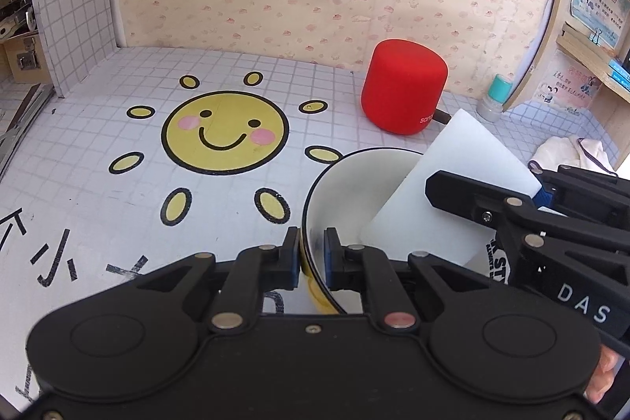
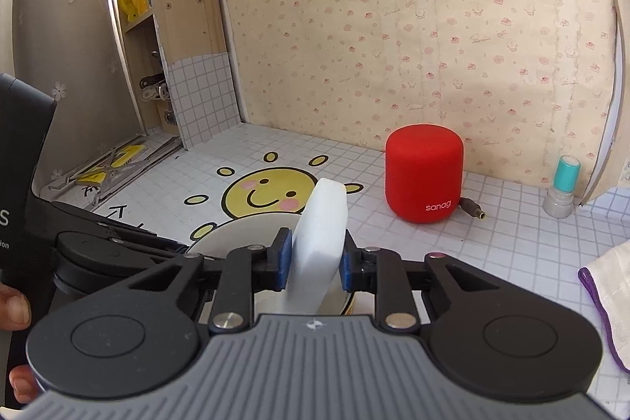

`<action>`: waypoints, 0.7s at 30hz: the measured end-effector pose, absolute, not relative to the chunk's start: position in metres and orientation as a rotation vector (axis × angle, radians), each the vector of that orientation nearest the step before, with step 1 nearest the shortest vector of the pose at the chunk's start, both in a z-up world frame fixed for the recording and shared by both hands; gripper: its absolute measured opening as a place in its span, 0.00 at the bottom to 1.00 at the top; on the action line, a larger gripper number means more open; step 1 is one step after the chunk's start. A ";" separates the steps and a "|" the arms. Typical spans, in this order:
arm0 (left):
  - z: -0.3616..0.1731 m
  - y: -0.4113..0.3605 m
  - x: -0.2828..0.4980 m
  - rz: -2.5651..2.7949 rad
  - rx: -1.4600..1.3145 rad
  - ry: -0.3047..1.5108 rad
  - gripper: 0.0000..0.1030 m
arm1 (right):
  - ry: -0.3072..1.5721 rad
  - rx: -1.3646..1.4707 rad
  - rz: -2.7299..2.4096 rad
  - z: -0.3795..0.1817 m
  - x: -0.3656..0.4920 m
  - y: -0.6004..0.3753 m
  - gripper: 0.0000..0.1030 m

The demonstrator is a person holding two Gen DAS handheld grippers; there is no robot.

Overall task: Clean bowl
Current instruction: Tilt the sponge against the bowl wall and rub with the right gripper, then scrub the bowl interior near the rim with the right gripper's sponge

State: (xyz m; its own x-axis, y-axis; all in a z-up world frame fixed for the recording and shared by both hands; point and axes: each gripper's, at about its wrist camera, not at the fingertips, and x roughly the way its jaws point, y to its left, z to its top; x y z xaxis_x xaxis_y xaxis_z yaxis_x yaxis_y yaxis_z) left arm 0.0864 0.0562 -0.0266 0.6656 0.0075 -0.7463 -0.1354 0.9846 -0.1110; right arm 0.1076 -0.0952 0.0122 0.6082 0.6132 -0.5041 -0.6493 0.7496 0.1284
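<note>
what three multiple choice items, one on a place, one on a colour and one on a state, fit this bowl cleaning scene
1. Where does the red speaker stand?
A. on the tiled counter by the wall
B. inside the bowl
C. on a shelf

2. What colour is the sponge block?
A. green
B. white
C. blue

3. What is the left gripper doing?
A. hanging open above the counter
B. clamping the cloth
C. clamping the rim of the bowl

Answers:
1 A, it sits on the white tiles in front of the wallpaper.
2 B, the block in the right gripper is plain white.
3 C, one pad is inside the rim and one outside.
</note>
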 end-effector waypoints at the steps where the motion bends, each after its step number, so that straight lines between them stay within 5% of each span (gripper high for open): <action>1: -0.027 0.055 0.086 0.085 -0.158 0.837 0.12 | 0.556 -0.078 0.730 0.012 0.107 -0.095 0.25; 21: -0.029 0.056 0.086 0.077 -0.159 0.823 0.12 | 0.546 -0.053 0.829 0.027 0.122 -0.062 0.20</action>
State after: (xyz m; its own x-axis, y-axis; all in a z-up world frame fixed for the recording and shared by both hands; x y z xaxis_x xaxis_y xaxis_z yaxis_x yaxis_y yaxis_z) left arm 0.0856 0.0560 -0.0294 0.6778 0.0065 -0.7352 -0.1300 0.9853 -0.1111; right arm 0.1222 -0.0625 0.0266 0.5467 0.6854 -0.4810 -0.7121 0.6828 0.1634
